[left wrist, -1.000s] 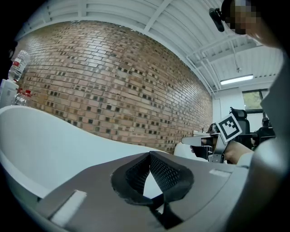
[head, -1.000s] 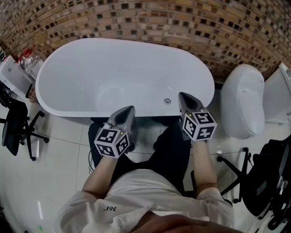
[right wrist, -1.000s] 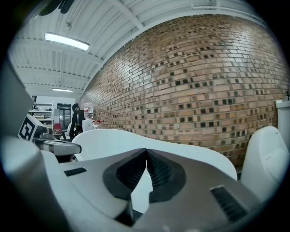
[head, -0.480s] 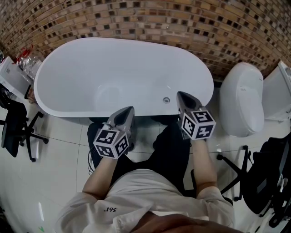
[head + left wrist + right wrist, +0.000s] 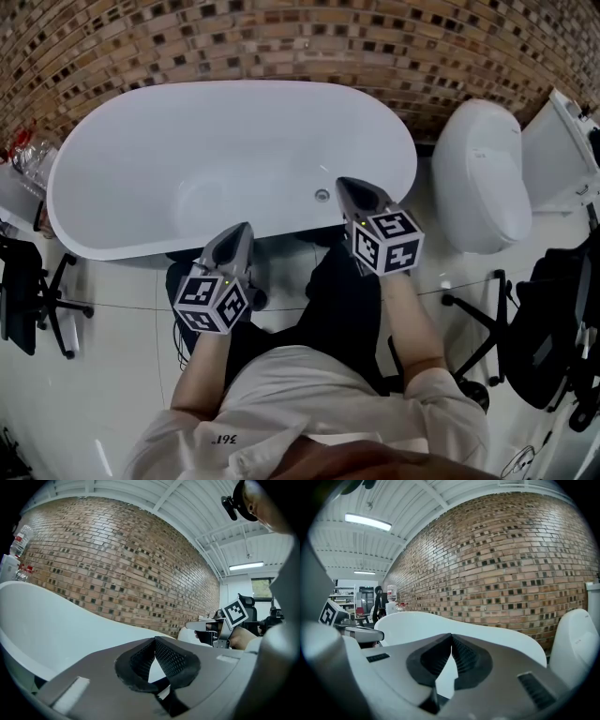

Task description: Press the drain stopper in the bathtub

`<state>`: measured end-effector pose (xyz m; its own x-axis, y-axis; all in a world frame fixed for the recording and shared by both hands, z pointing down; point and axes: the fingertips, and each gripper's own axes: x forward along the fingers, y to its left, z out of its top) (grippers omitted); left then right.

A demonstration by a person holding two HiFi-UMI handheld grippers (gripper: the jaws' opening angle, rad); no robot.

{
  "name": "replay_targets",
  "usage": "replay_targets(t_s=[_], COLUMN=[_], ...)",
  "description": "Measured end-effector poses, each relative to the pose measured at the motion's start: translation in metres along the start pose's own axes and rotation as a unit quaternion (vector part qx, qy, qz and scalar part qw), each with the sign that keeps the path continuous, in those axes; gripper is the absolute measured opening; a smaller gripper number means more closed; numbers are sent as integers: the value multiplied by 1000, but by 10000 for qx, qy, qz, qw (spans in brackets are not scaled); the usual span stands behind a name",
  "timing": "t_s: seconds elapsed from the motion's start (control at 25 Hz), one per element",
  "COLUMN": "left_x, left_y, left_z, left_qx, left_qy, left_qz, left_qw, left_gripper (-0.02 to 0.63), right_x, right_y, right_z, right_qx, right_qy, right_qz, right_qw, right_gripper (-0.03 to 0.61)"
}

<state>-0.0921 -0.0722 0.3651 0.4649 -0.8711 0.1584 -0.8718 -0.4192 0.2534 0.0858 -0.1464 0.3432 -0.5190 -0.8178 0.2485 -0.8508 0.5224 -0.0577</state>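
**Bathtub.** The white bathtub (image 5: 141, 122) stands against the brick wall (image 5: 281, 37). A toilet (image 5: 478, 178) stands beside its right end.

**Drain stopper.** The drain stopper (image 5: 322, 195) shows as a small round metal disc on the tub's inner surface, close to the near rim.

**Right gripper.** The right gripper (image 5: 343, 184) reaches over the near rim. Its tip lies just right of the stopper and, in the head view, apart from it. Its own view shows the jaws closed tip to tip with nothing between them.

**Left gripper.** The left gripper (image 5: 242, 229) points at the near rim, well left of the stopper. Its jaws are also closed at the tips, and nothing is clamped.

**Change from 0.5 s ago.**
- The tub, toilet and both grippers all sit farther left in the head view.
- More of the toilet's open lid (image 5: 558, 155) shows at the right edge.
- The right tip keeps roughly the same offset from the stopper.
- Both pairs of jaws remain closed.
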Motion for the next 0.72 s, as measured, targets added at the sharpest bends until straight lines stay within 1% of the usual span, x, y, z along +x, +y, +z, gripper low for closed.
replay_targets(t_s=[0.72], left_x=[-1], left_y=[0], left_z=[0], left_qx=[-69], left_qy=[7], left_qz=[-22], left_qw=[10000], left_gripper=[6], right_x=[1], right_y=[1], right_z=[-2], right_qx=[22], right_qy=[71], right_qz=[11], right_qw=[10000], right_gripper=[8])
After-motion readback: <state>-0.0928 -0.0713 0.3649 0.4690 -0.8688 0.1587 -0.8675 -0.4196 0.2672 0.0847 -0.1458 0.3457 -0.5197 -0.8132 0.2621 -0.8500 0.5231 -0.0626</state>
